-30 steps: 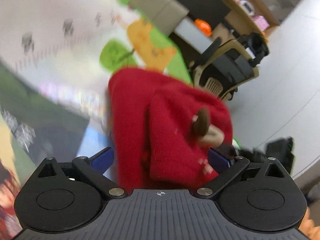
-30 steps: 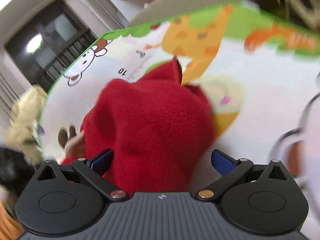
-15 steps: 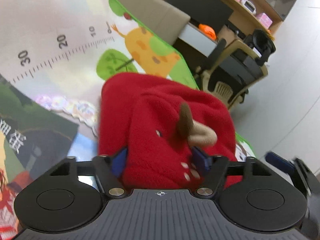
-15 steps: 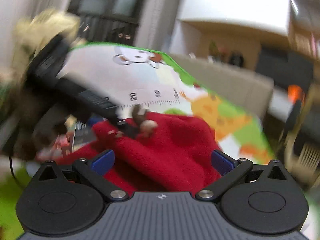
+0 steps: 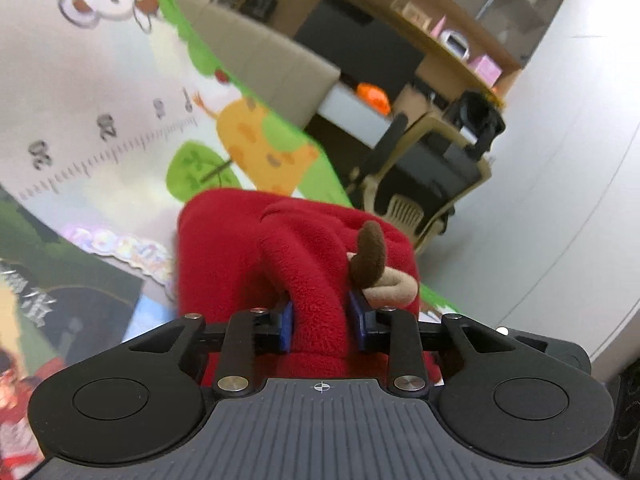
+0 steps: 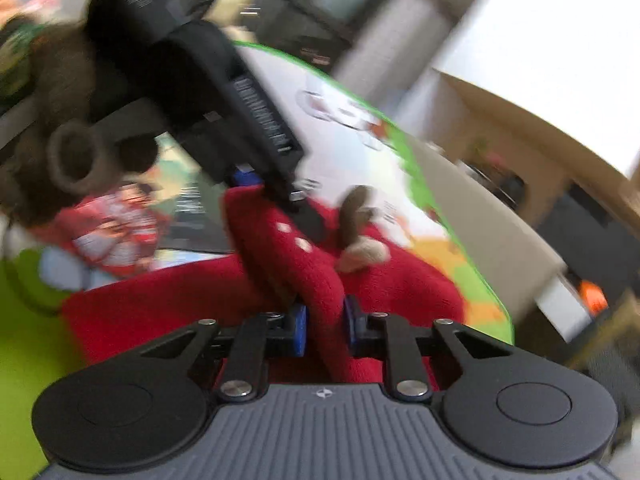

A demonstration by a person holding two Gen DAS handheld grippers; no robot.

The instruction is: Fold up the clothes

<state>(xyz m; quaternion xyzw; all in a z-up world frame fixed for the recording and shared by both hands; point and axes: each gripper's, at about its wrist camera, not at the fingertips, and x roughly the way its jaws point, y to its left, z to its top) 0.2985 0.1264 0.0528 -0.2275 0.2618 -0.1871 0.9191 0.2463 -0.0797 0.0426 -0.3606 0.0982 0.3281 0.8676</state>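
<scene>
— Both of your pinches have closed since a moment ago: your left hand-held gripper (image 5: 320, 326) now clamps a ridge of the red fleece garment (image 5: 248, 256), and your right hand-held gripper (image 6: 323, 330) grips another ridge close by.

— Where's the garment?

— Bunched on the play mat (image 5: 100, 120), its brown antler trim (image 5: 372, 256) just beside your left pads.

— What could go wrong?

— Thick fleece may slip out, or you lift several layers together and the fold comes out crooked. Your left tool looms near the right camera, so the two could collide.

— Room?

— Mat lies open ahead-left; its green edge (image 5: 320, 156) and a chair (image 5: 432, 184) sit to the right.
</scene>
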